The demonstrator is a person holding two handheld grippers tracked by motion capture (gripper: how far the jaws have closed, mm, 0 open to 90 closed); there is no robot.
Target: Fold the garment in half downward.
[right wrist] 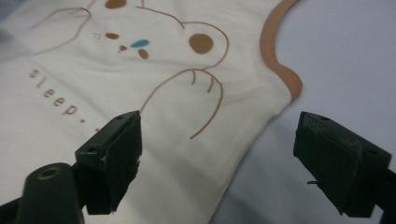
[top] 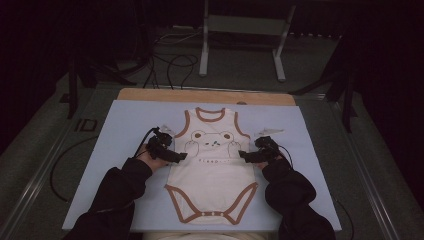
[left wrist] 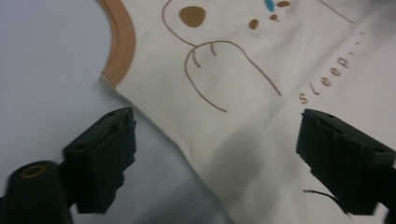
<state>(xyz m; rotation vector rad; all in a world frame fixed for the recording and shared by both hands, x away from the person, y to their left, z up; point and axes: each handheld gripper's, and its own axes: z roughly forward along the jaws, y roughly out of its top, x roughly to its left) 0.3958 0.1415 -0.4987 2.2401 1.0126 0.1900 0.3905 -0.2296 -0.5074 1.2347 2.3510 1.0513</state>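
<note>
Both dark-sleeved forearms reach forward and turn inward toward each other, the left gripper [top: 176,156] and the right gripper [top: 246,156] held low and pointing at one another, each with its black jaws standing wide apart and gripping nothing.

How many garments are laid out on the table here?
1: a cream bodysuit with brown trim lies flat, front up, in the middle of the light blue mat, between the left gripper and right gripper at its side edges.
</note>
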